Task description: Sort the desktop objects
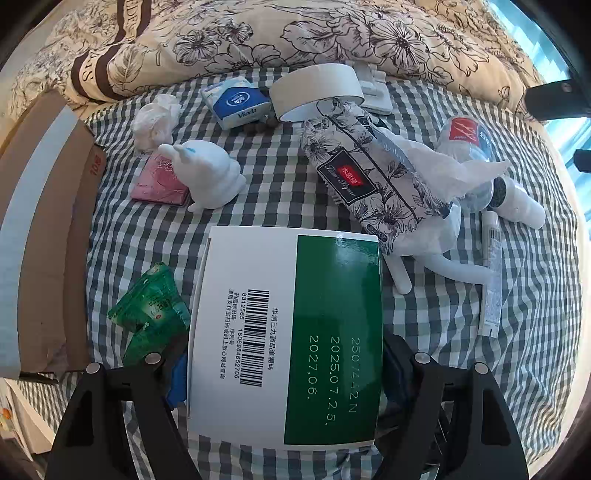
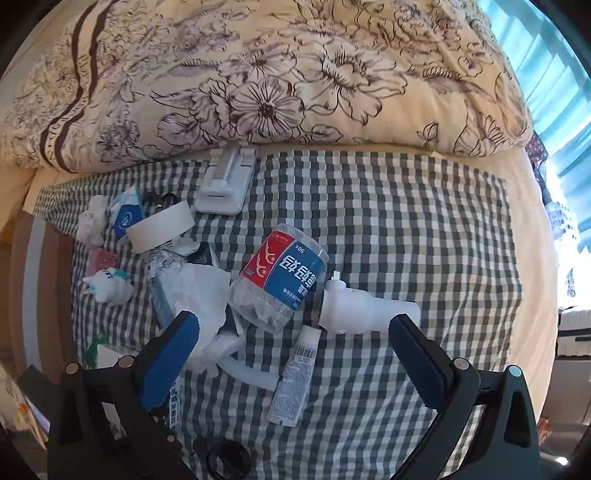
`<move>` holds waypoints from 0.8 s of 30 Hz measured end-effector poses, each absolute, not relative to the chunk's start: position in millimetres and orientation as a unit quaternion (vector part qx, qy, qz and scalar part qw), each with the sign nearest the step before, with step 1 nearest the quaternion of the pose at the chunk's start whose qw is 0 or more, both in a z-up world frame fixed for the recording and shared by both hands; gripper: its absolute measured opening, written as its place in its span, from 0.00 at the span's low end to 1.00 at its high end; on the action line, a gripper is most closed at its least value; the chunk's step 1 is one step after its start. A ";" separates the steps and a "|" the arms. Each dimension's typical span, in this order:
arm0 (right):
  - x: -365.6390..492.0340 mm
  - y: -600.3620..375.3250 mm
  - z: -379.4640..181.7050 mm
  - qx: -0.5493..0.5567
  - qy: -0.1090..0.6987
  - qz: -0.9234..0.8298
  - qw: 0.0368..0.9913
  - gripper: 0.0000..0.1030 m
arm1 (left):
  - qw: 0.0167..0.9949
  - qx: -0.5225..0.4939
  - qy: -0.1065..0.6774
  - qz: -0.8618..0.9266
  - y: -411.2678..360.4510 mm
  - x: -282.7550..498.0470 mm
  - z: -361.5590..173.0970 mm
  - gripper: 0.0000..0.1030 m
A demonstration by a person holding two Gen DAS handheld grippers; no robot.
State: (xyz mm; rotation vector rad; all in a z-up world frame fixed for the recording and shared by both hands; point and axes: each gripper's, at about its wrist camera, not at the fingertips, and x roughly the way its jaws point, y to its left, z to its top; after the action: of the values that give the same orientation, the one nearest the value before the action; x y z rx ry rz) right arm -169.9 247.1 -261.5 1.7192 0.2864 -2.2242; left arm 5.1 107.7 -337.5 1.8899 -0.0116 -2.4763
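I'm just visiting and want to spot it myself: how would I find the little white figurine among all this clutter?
Start at the checked cloth spread below the flowered quilt, and look toward its left side near the cardboard box. There the white figurine stands, partly over a pink packet. Unlike the crumpled tissue behind it, it is smooth and moulded, with a blue mark on its head.

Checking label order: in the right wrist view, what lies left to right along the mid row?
White bunny figurine → crumpled white tissue sheet → clear plastic jar with red-and-blue label → white plastic handheld device, all on the green-checked cloth.
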 end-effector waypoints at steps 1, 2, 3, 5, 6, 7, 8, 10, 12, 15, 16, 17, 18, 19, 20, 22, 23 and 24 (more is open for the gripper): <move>-171.7 244.6 -265.2 0.603 0.102 -0.775 0.159 1.00 | 0.013 0.609 -0.003 -0.793 107.8 3.7 -337.2 0.78; -173.6 241.5 -269.2 0.606 0.104 -0.773 0.159 0.98 | 0.014 0.611 -0.001 -0.791 107.4 2.6 -336.6 0.78; -175.6 238.5 -273.0 0.608 0.105 -0.770 0.160 0.95 | 0.014 0.612 0.001 -0.791 106.9 2.5 -335.9 0.77; -178.7 233.5 -279.9 0.614 0.100 -0.765 0.165 0.89 | 0.016 0.610 0.007 -0.792 105.6 2.9 -331.6 0.76; -180.4 231.3 -283.2 0.617 0.104 -0.759 0.177 0.84 | 0.020 0.607 0.009 -0.794 104.9 3.7 -329.0 0.76; -182.9 227.9 -287.2 0.621 0.101 -0.756 0.179 0.78 | 0.027 0.604 0.009 -0.797 103.7 3.7 -325.9 0.76; -184.6 225.4 -291.1 0.625 0.099 -0.754 0.178 0.76 | 0.030 0.601 0.012 -0.799 102.2 3.9 -322.2 0.76; -187.9 221.6 -298.9 0.630 0.096 -0.751 0.172 0.76 | 0.039 0.595 0.019 -0.803 99.0 4.3 -314.8 0.76; -192.1 218.2 -307.7 0.639 0.088 -0.746 0.167 0.76 | 0.042 0.590 0.017 -0.806 96.4 4.0 -307.9 0.76; -198.7 214.2 -321.5 0.650 0.093 -0.735 0.168 0.76 | 0.047 0.582 0.011 -0.812 94.9 4.3 -300.4 0.76; -200.5 213.1 -325.6 0.653 0.094 -0.733 0.164 0.76 | 0.050 0.581 0.008 -0.813 94.3 4.5 -299.0 0.76; -202.4 211.8 -330.7 0.658 0.089 -0.730 0.163 0.76 | 0.055 0.579 0.007 -0.813 93.1 4.2 -298.0 0.76; -204.1 210.1 -336.1 0.662 0.088 -0.727 0.158 0.76 | 0.058 0.579 0.008 -0.813 90.9 4.7 -297.9 0.76; -205.3 207.9 -340.7 0.659 0.142 -0.712 0.198 0.77 | 0.061 0.578 0.011 -0.813 88.3 5.1 -298.3 0.76; -206.4 204.6 -347.5 0.661 0.160 -0.707 0.194 0.78 | 0.062 0.580 0.014 -0.812 85.9 5.9 -298.9 0.76; -209.1 200.5 -361.8 0.668 0.169 -0.701 0.183 0.78 | 0.069 0.583 0.012 -0.809 82.6 8.4 -301.0 0.76; -209.9 199.0 -368.0 0.673 0.169 -0.696 0.185 0.77 | 0.071 0.585 0.013 -0.808 81.2 9.5 -301.8 0.76; -209.7 196.3 -375.0 0.675 0.176 -0.692 0.186 0.76 | 0.072 0.587 0.014 -0.806 79.2 10.7 -302.7 0.76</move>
State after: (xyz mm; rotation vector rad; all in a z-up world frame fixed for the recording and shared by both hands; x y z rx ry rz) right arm -209.7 196.3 -375.0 1.9015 0.4959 -1.9475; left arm 10.7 79.2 -302.7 1.7644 0.0414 -2.4234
